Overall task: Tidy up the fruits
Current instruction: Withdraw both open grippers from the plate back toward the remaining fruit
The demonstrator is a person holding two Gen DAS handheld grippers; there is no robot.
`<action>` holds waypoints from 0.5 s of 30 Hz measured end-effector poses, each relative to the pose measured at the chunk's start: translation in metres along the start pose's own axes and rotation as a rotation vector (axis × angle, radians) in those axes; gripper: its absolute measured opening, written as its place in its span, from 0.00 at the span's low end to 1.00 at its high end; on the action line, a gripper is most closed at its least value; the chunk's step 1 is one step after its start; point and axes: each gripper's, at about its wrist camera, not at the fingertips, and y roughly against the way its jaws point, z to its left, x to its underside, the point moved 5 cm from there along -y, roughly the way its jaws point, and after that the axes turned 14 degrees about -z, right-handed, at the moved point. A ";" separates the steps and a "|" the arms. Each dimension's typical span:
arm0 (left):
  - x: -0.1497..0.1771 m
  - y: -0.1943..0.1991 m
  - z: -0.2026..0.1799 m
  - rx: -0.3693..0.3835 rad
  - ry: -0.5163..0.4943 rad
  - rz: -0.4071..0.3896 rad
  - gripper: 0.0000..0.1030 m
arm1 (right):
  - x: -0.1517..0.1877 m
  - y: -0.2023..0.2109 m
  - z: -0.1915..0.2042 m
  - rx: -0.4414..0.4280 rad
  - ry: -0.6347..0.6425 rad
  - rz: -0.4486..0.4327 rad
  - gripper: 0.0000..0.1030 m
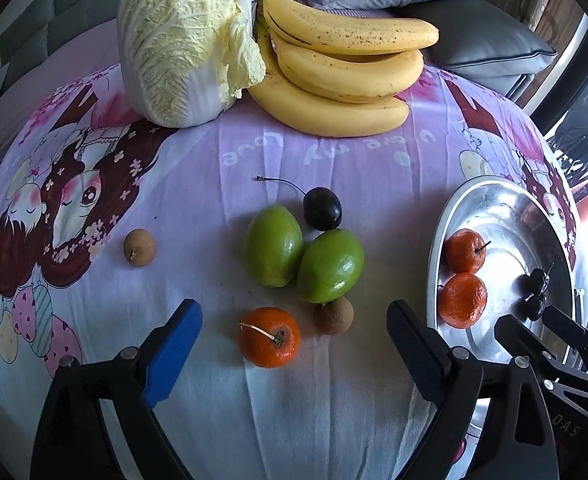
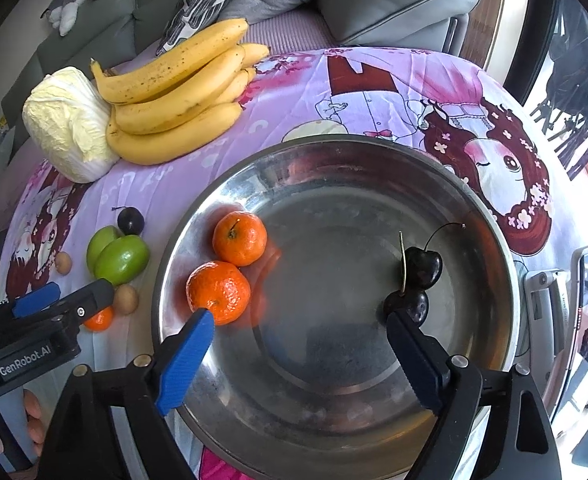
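Left gripper (image 1: 294,344): fingers spread wide, holding nothing, poised low over the loose mandarin (image 1: 269,337) on the desk. Right gripper (image 2: 300,342): fingers likewise spread and empty, hanging over the steel bowl (image 2: 506,280).

Just beyond the left fingers, a longan (image 1: 334,315) lies close beside the mandarin and touches the nearer of two green fruits (image 1: 330,266). The second green fruit (image 1: 274,246) presses against the first, and a dark cherry (image 1: 322,208) sits touching them behind. Another longan (image 1: 139,248) lies well apart to the left. Bananas (image 1: 342,76) and a cabbage (image 1: 185,40) stand at the far edge.

In the bowl: two mandarins (image 2: 239,238) touching at the left wall, and two cherries (image 2: 424,268) toward the right, the nearer one just at the right gripper's dark finger.

Risks noted:
- The mandarin is round and the cloth (image 1: 221,152) is wrinkled and soft. An off-centre closure would likely squirt it sideways into the longan.
- Its stalk points up and left; a finger landing on it could tip the fruit.
- The fruits are packed tight. A wide approach may nudge the longan and set the green fruits rolling.
- The two grippers sit near each other at the bowl's left rim. Carrying across could clash with the right one unless it clears.
- Dropping from height into the steel bowl risks bounce and scatter among the cherries.
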 end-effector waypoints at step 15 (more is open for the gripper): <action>0.000 0.001 0.000 0.005 0.002 0.002 0.91 | -0.001 0.001 0.004 -0.013 0.006 -0.018 1.00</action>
